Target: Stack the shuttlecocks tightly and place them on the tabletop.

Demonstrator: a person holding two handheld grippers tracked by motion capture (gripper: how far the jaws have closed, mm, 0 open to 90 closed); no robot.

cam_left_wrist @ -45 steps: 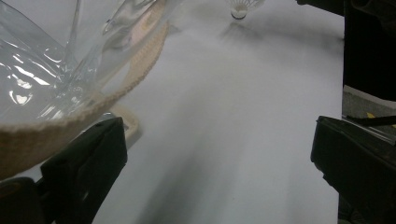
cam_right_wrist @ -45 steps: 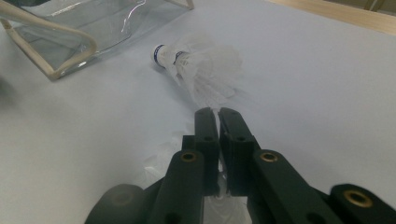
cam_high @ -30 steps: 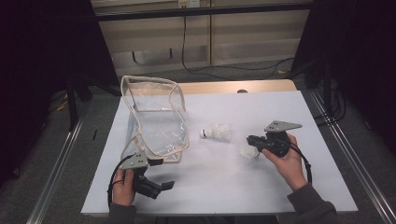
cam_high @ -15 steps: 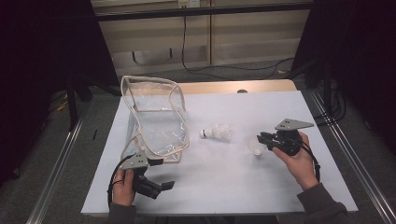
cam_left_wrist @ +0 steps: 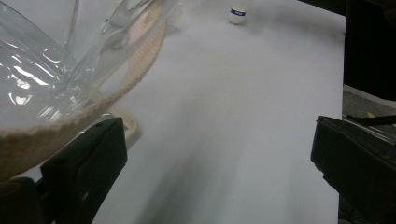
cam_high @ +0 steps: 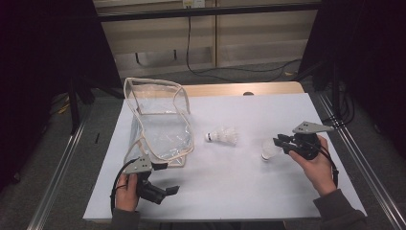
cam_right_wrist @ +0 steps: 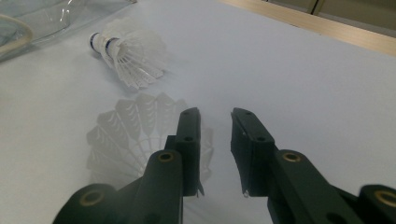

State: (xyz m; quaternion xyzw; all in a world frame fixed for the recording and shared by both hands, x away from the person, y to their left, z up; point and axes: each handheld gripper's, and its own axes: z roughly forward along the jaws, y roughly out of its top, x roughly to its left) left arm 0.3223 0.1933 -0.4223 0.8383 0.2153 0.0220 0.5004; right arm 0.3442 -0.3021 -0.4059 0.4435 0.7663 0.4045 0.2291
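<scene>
Two shuttlecocks lie on the worktop (cam_high: 230,191). The nearer shuttlecock (cam_right_wrist: 135,140), partly hidden behind the right tongs (cam_right_wrist: 215,116), shows its feather skirt, cork unseen. The farther shuttlecock (cam_right_wrist: 128,53) lies sideways, cork toward the clear bag (cam_high: 160,124). Right tongs have just been opening, now slightly parted, empty. Left tongs (cam_high: 163,179) are spread wide.

Two shuttlecocks (cam_high: 224,135) (cam_high: 269,150) — one clear bag (cam_high: 160,125).

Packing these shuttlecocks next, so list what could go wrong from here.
1. The nearer shuttlecock lies beside the right gripper, whose jaws have just been opening with nothing between them; a sideways nudge could roll it.
2. A hard pinch could crush its feathers.
3. The clear bag sags; the left gripper, open beside its rim, isn't holding it.
</scene>
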